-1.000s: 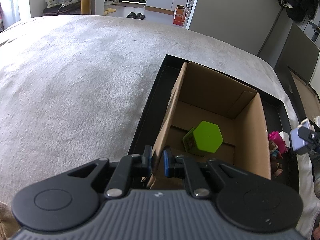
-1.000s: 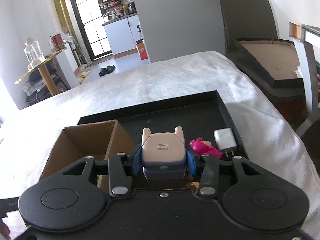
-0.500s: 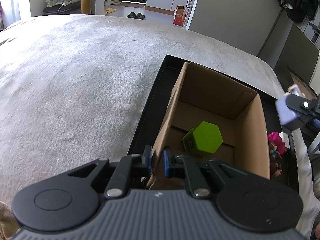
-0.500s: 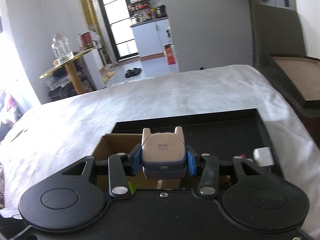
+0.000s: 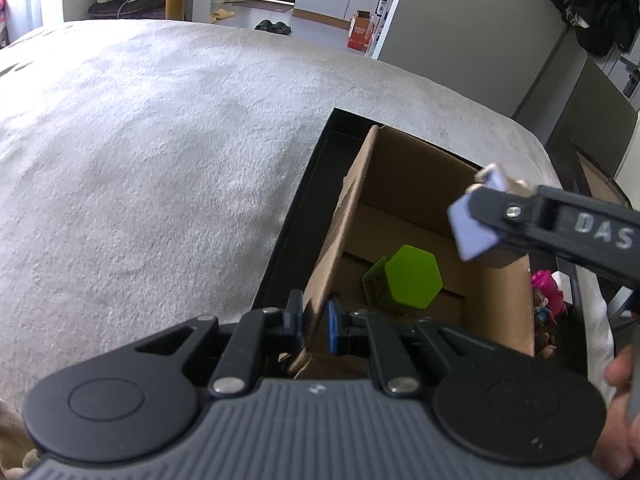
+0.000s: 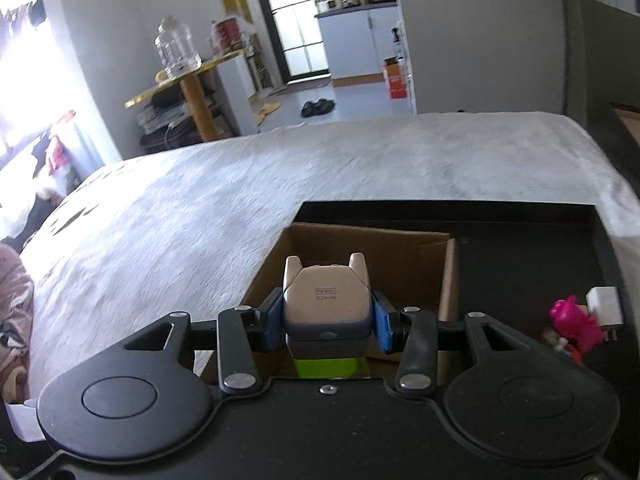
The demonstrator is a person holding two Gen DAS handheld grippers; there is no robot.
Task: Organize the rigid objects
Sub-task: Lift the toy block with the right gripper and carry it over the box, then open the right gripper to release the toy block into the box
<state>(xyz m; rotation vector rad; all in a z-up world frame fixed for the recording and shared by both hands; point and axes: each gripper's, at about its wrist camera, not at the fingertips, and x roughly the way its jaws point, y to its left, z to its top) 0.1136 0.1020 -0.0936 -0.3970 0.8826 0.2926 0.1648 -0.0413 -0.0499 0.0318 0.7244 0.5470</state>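
Over box (image 5: 404, 184) on tray (image 6: 520, 240): right claw (image 6: 326, 322) pinching figurine (image 6: 325, 300), hovering for drop. Left claw (image 5: 314, 322) pressed together on box wall, steadying. Green block (image 5: 414, 278) already inside; pink toy (image 6: 576, 322), charger (image 6: 606, 306) waiting beside box.

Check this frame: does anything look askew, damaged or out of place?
The brown cardboard box in the black tray looks rough: the wall pinched by the left gripper leans and is frayed at its near end. The green hexagonal block lies tipped inside. Nothing is spilled.
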